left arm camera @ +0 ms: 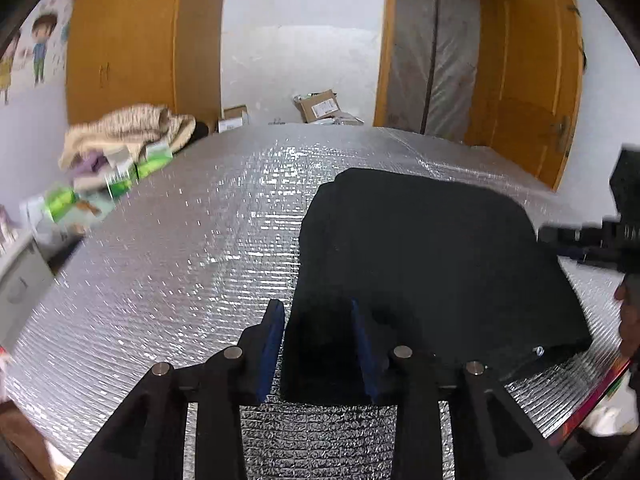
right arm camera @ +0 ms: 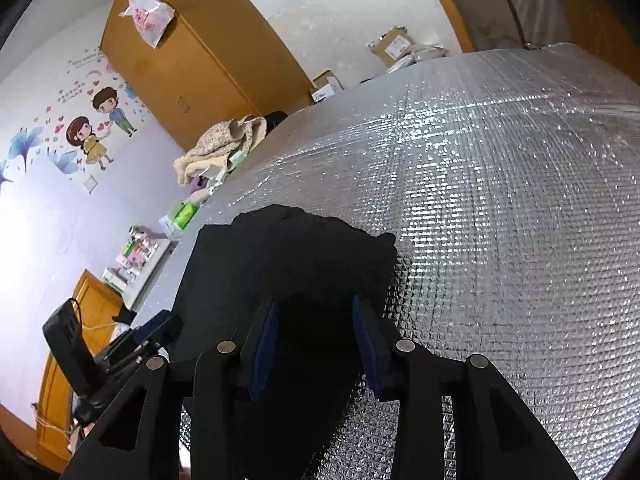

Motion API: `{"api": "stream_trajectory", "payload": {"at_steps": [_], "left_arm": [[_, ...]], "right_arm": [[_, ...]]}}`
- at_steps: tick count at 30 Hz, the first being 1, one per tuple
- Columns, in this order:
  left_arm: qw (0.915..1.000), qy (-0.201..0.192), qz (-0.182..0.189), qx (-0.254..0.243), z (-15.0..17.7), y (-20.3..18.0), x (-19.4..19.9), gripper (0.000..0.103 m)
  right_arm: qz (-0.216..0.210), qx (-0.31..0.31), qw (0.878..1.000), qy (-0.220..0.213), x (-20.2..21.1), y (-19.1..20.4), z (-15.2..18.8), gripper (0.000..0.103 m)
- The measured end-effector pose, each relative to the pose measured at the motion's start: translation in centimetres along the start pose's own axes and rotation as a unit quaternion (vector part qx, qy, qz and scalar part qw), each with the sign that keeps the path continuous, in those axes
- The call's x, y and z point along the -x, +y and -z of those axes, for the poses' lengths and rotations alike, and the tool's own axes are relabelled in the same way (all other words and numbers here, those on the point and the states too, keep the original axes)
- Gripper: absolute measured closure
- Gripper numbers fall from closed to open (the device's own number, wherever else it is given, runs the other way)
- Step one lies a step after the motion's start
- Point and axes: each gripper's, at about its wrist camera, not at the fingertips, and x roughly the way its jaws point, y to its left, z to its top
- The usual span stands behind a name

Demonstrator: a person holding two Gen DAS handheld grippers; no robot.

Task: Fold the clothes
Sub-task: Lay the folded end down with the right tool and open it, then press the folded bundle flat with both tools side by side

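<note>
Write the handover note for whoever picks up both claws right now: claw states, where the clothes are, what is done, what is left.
Left claw: open, jaws apart over the near left corner of the black garment; not pinching it.
Right claw: jaws apart with the garment's near right part between them; a grip cannot be confirmed.
Garment: lies in a compact, roughly rectangular shape on the silver foil mat, looking already folded at least once.
Beige clothes pile sits off the mat's far left edge, untouched.
Left: check the fold is neat, finish or set the garment aside, then take the next piece.
</note>
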Motion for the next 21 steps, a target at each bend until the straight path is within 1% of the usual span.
{"api": "stream_trajectory", "payload": {"at_steps": [2, 5, 6, 7, 8, 11, 12, 13, 14, 15, 18, 20, 21], "left_arm": [[0.9995, 0.008, 0.015, 0.028, -0.1, 1.0, -0.3, 0.056], [0.9976, 0.016, 0.044, 0.051, 0.2, 1.9, -0.3, 0.057], [0.9969, 0.018, 0.053, 0.055, 0.2, 2.0, -0.3, 0.06], [0.9961, 0.02, 0.062, 0.059, 0.3, 2.1, -0.2, 0.071], [0.9957, 0.021, 0.067, 0.06, 0.3, 2.0, -0.2, 0.077], [0.9945, 0.023, 0.079, 0.065, 0.3, 1.5, -0.2, 0.083], [0.9935, 0.024, 0.086, 0.071, 0.3, 1.4, -0.2, 0.083], [0.9908, 0.028, 0.103, 0.083, 0.4, 1.4, -0.4, 0.084], [0.9866, 0.034, 0.126, 0.098, 0.5, 1.5, -0.5, 0.084], [0.9828, 0.039, 0.147, 0.105, 0.7, 1.2, -0.8, 0.084], [0.9726, 0.051, 0.203, 0.102, 1.4, -1.3, -1.4, 0.084], [0.9673, 0.056, 0.229, 0.094, 1.8, -2.9, -1.6, 0.084], [0.9652, 0.058, 0.239, 0.09, 1.8, -3.6, -1.7, 0.084]], "right_arm": [[-0.005, -0.009, 1.0, 0.003, -0.1, -0.4, 0.2, 0.06], [-0.008, -0.018, 1.0, 0.003, -0.1, -0.7, 0.4, 0.059], [-0.009, -0.021, 1.0, 0.005, -0.2, -0.9, 0.5, 0.059], [-0.009, -0.025, 1.0, 0.007, -0.3, -1.1, 0.5, 0.058], [-0.01, -0.028, 1.0, 0.009, -0.4, -1.2, 0.6, 0.058], [-0.016, -0.04, 0.999, 0.016, -0.7, -1.9, 0.7, 0.058], [-0.018, -0.044, 0.999, 0.015, -0.6, -2.2, 0.6, 0.06], [-0.02, -0.049, 0.999, 0.014, -0.4, -2.5, 0.5, 0.064], [-0.018, -0.053, 0.998, 0.01, -0.2, -2.9, 0.3, 0.083], [-0.012, -0.058, 0.998, 0.006, 0.1, -3.4, 0.1, 0.093], [0.003, -0.075, 0.997, -0.009, 1.4, -5.5, -0.8, 0.093], [0.025, -0.082, 0.996, -0.016, 2.1, -6.9, -1.3, 0.093], [0.035, -0.088, 0.995, -0.02, 2.5, -7.5, -1.5, 0.091]]}}
